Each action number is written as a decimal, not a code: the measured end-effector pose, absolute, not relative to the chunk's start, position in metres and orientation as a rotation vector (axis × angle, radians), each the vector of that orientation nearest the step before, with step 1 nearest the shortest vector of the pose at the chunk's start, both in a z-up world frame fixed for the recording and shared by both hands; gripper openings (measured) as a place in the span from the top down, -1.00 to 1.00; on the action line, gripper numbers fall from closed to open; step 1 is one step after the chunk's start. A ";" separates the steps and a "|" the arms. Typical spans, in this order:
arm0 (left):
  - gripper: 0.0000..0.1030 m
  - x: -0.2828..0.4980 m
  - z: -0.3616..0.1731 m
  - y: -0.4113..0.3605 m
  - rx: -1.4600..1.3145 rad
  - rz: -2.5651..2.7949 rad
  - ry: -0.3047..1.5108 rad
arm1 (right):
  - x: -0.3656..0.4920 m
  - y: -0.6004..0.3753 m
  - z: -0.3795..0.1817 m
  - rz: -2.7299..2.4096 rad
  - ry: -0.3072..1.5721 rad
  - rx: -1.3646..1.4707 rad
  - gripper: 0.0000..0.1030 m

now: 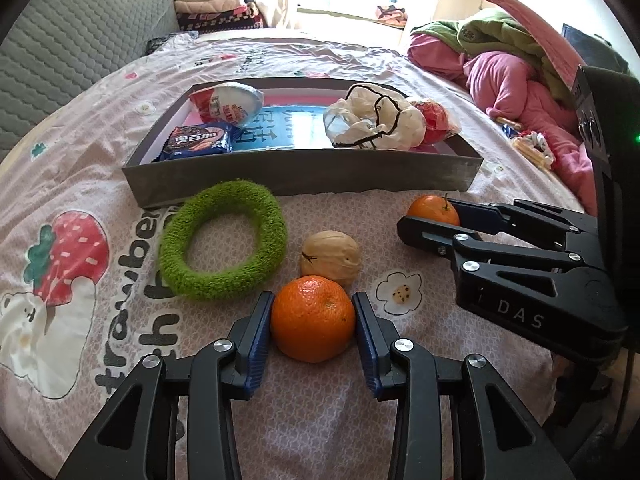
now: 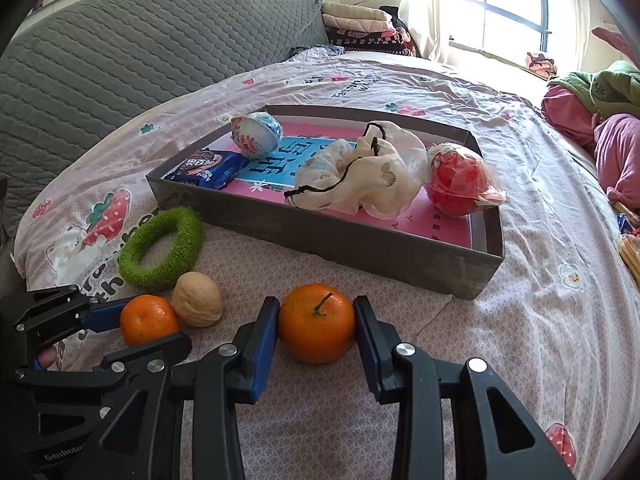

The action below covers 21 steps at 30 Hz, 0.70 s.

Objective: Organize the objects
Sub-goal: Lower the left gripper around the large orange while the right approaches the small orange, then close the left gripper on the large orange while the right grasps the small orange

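On the bedsheet, my left gripper (image 1: 313, 305) is shut on an orange (image 1: 313, 320), with both blue pads pressed against its sides. Further right, my right gripper (image 2: 316, 309) is shut on a second orange with a stem (image 2: 317, 324). Each wrist view also shows the other gripper: the right gripper (image 1: 430, 216) and the left gripper (image 2: 150, 326). A walnut (image 1: 330, 256) and a green fuzzy ring (image 1: 224, 240) lie loose just beyond the left gripper. Behind them stands a grey box (image 1: 304, 178).
The grey box (image 2: 360, 250) holds a blue biscuit packet (image 2: 208, 168), a white-blue wrapped egg (image 2: 256, 134), a white cloth pouch (image 2: 360, 172) and a red wrapped egg (image 2: 456, 182). Pink and green bedding (image 1: 508, 68) is piled at the right. A grey quilted cushion (image 2: 140, 48) rises at the back left.
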<state>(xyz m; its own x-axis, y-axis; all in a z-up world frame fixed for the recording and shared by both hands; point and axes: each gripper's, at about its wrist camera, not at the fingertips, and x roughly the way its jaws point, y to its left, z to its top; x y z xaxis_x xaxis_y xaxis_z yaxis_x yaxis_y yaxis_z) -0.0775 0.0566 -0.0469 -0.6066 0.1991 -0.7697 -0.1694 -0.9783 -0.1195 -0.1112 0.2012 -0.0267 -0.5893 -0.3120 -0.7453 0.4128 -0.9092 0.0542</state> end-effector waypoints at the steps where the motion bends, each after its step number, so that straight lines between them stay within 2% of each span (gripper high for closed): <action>1: 0.23 -0.077 -0.046 0.056 -1.271 2.647 -0.051 | -0.111 0.201 -0.026 -2.482 0.171 1.127 0.26; 21: 0.23 -0.062 -0.018 0.051 -1.204 2.718 -0.021 | -0.095 0.213 -0.010 -2.487 0.079 1.046 0.26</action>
<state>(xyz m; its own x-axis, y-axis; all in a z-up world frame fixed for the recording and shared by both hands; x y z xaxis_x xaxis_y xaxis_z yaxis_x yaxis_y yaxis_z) -0.0620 0.0508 -0.0176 -0.6603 0.1589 -0.7340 -0.1478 -0.9857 -0.0805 -0.0954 0.2127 -0.0099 -0.6181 -0.3727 -0.6921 0.4161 -0.9021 0.1142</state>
